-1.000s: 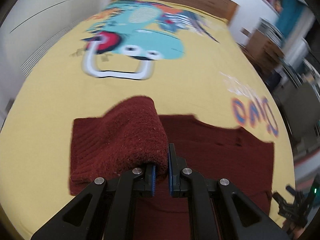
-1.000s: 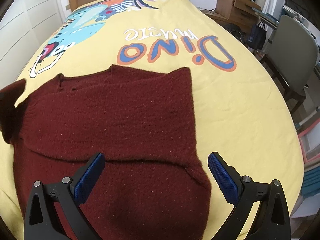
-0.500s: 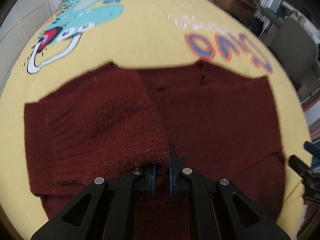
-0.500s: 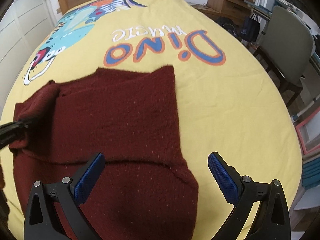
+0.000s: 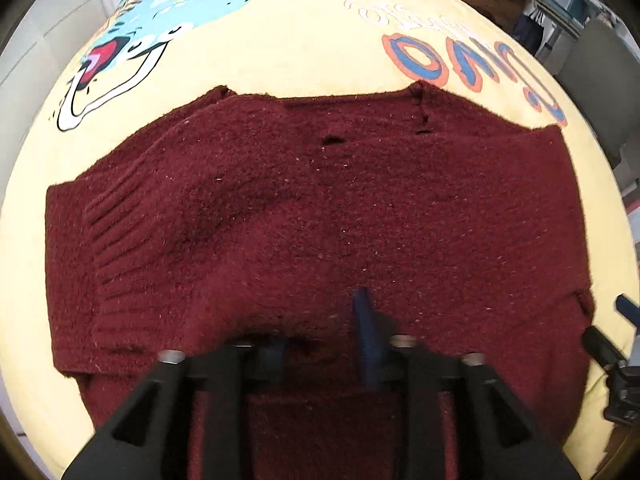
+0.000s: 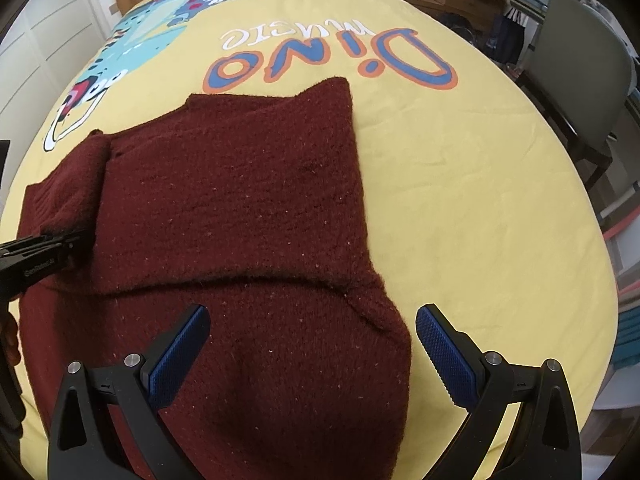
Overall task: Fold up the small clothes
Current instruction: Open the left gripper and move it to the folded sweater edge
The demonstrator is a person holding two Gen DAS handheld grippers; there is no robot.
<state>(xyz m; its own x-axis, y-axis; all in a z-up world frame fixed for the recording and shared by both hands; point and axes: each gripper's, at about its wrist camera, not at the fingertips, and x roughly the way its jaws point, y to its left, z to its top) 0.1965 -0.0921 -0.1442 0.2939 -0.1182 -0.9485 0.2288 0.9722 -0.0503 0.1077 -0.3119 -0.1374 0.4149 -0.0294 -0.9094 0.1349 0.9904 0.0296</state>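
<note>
1 maroon sweater [image 6: 240,216] lies on 1 yellow bedspread [image 6: 460,184], between 2 tongs.

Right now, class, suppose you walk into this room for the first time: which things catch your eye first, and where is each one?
First comes the dark red knitted sweater, spread flat on the near part of the bed with one sleeve folded across its body. Under it glows the yellow bedspread, with big upside-down "Dino" lettering just beyond the sweater and a turquoise cartoon dinosaur further up on the left. Nearest, the right gripper hangs wide open over the sweater's near edge.
</note>
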